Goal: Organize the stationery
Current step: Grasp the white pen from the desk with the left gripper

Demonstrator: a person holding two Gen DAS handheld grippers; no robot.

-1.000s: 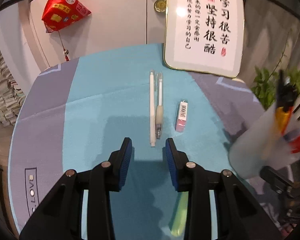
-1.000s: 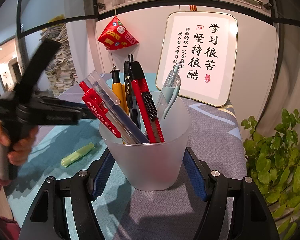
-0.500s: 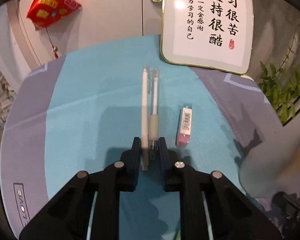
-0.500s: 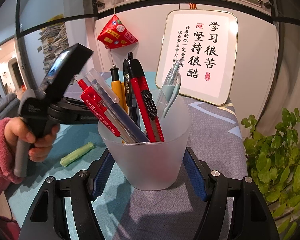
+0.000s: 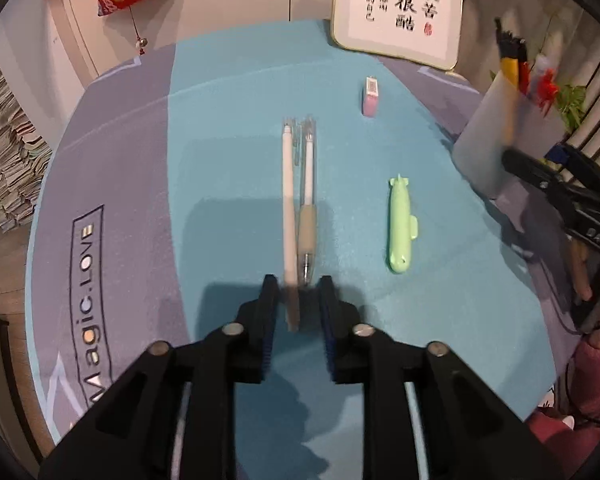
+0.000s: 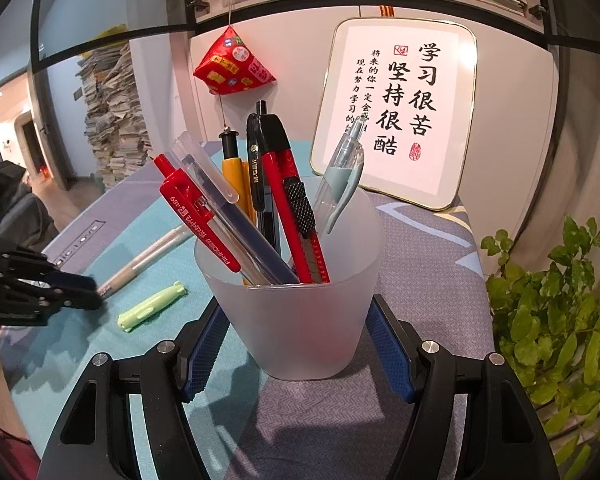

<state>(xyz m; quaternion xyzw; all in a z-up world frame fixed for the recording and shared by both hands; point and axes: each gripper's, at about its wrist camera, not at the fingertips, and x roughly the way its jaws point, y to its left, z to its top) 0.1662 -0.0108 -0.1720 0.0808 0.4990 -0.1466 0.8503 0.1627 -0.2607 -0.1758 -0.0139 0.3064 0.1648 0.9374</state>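
- Our left gripper (image 5: pixel 298 294) has just been opening its jaws a little. The ends of the white pen (image 5: pixel 287 204) and the clear pen (image 5: pixel 307 200) sit between them, but the pads do not seem to press.
- We think we should squeeze one pen only, then lift slowly.
- Both pens are thin and lie side by side, left of the frosted cup (image 6: pixel 296 312).
- Our right gripper (image 6: pixel 298 356) holds that cup tight on both sides.

Tablecloth (image 5: pixel 100 184) reads "Magic.LOVE"; framed sign (image 6: pixel 396 112) reads "学习很苦坚持很酷".
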